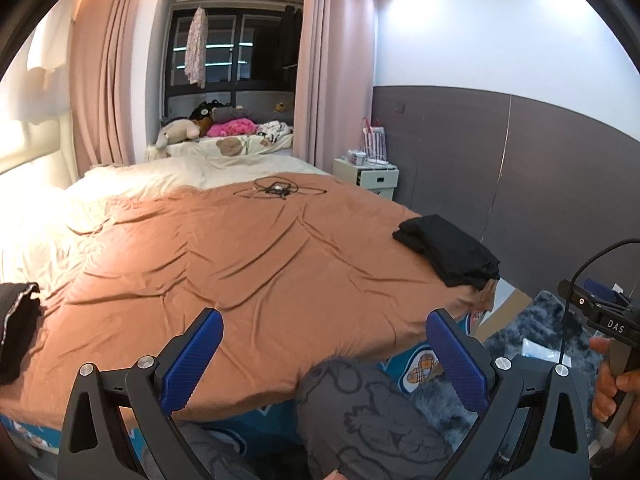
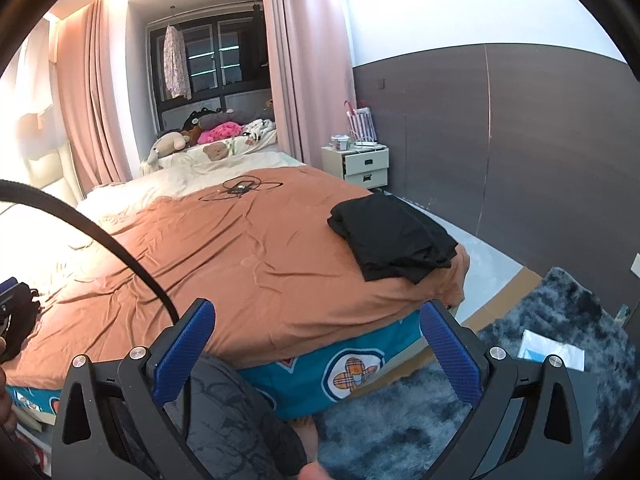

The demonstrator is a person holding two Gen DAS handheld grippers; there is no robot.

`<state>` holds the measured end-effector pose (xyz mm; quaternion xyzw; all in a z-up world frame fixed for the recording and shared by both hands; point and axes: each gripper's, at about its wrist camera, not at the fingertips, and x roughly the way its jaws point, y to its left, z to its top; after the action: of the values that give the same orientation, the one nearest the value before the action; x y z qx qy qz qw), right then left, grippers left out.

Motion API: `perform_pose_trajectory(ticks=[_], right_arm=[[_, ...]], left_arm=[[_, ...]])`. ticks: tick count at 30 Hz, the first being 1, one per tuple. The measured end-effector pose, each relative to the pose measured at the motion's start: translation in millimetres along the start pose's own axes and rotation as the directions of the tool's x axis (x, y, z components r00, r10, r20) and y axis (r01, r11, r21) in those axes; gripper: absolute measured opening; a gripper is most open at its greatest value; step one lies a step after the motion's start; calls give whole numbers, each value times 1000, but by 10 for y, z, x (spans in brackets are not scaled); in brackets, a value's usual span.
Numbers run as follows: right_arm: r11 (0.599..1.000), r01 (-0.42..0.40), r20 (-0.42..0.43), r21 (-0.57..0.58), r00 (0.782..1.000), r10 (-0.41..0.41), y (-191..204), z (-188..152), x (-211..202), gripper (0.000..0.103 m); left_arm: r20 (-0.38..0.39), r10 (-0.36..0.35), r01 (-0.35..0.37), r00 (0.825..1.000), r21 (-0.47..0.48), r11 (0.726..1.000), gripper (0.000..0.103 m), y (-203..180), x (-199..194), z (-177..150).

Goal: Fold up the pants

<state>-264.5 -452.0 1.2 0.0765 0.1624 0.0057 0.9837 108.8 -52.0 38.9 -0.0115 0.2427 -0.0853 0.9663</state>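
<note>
A plain black folded pair of pants [image 2: 394, 236] lies on a rust-orange wrinkled bedspread [image 2: 240, 260], under which a teal bed sheet printed with plaid orange flowers [image 2: 348, 372] shows. The tall curtains [image 1: 100, 80] are dusty pink, the shaggy floor rug [image 2: 540, 320] mottled blue-grey, and both grippers' finger pads [image 1: 192, 360] bright blue.

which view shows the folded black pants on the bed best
The right wrist view: the folded black pants sit larger and nearer the middle, whole outline visible. The left wrist view shows them smaller, off toward the right edge of the bed.
</note>
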Motion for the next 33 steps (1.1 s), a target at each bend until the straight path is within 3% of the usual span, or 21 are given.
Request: perform_pose_trajectory(ticks=[9,17,33], right_arm=[[999,-48,-74,21,996,49,156,-298,36,103],[998,-56,-70,-4,996,55,269,-351,0,103],[998,-69,-68,-12,995,68,244,-393,-77,103]], left_arm=[[-27,17,-17,999,2,1000,103,-35,-64,-316],[-46,47,-46,998,8,999,103,-49,-40,-518],[-41,88,-89,995,-10,996,103,28,-38,-578]])
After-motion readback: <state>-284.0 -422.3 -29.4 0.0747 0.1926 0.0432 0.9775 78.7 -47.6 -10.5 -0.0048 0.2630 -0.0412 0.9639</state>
